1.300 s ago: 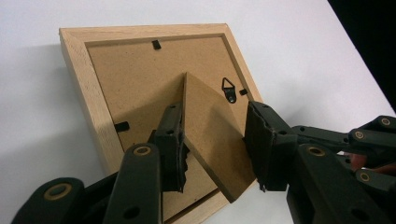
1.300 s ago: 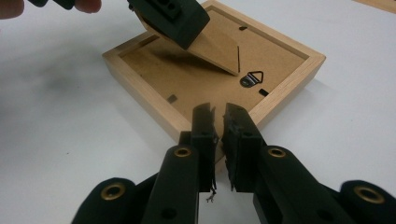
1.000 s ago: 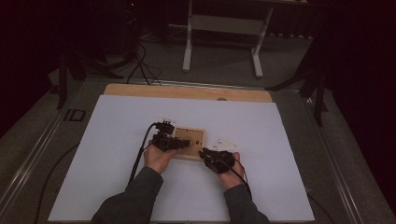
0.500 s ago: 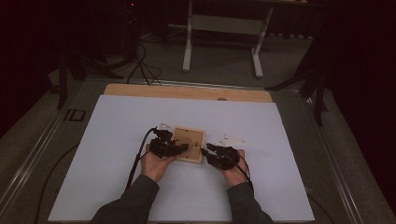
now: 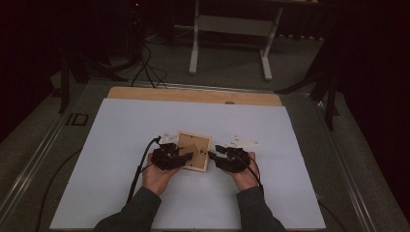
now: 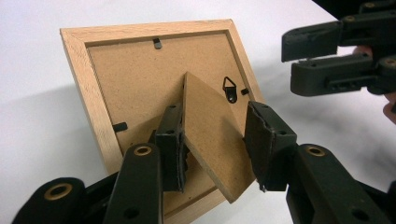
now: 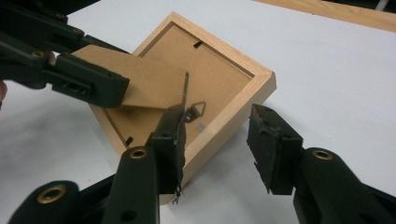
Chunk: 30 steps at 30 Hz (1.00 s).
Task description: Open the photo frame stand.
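On white table (image 5: 121, 193), lying face down: picture frame (image 5: 205, 142) | left gripper (image 6: 212, 140) straddling easel stand (image 6: 210, 140), seemingly unclamped | right gripper (image 7: 217, 135) just been opening, straddling frame's edge

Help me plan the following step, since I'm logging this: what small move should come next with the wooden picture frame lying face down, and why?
Probably close the left gripper on the raised brown fibreboard stand flap: it sits between the open jaws, unpressed. The right gripper, jaws just opened, straddles the light wooden picture frame edge.
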Available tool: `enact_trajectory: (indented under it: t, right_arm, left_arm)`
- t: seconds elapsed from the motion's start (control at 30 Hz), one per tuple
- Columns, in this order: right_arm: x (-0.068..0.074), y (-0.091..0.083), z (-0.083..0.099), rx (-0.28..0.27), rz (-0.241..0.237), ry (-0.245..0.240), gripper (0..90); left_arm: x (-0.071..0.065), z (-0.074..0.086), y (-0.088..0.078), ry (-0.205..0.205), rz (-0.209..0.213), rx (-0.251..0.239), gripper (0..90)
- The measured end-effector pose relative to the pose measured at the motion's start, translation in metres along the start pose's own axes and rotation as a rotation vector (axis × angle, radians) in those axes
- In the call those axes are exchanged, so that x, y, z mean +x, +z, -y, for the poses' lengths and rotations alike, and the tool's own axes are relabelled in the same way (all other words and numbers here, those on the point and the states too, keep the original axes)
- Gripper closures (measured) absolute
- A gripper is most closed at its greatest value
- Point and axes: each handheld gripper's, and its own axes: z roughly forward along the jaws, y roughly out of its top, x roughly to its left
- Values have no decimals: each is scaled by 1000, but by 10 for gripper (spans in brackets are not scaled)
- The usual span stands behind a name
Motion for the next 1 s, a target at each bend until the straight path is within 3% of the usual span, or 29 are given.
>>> enact_trajectory:
  t: [0.2,0.4,0.57,0.7,0.8,0.9,1.0]
  right_arm:
    - [1,3,-1,17,-32,-1,532]
    - [2,7,-3,28,-50,1,489]
    - [1,14,-5,36,-72,13,443]
    - [-4,20,-9,33,-83,30,418]
    - [-11,23,-9,35,-101,55,410]
    - [-17,26,-8,30,-149,92,420]
    - [-18,27,-7,33,-176,97,444]
  left_arm:
    - [-5,9,-5,50,-3,-41,607]
    - [-4,17,-8,61,-1,-60,607]
    - [-7,20,-12,108,8,-64,617]
    - [-6,21,-12,101,7,-61,616]
    - [-7,22,-13,120,9,-66,618]
    - [-8,24,-15,132,13,-71,621]
    - [-5,27,-16,122,33,-81,627]
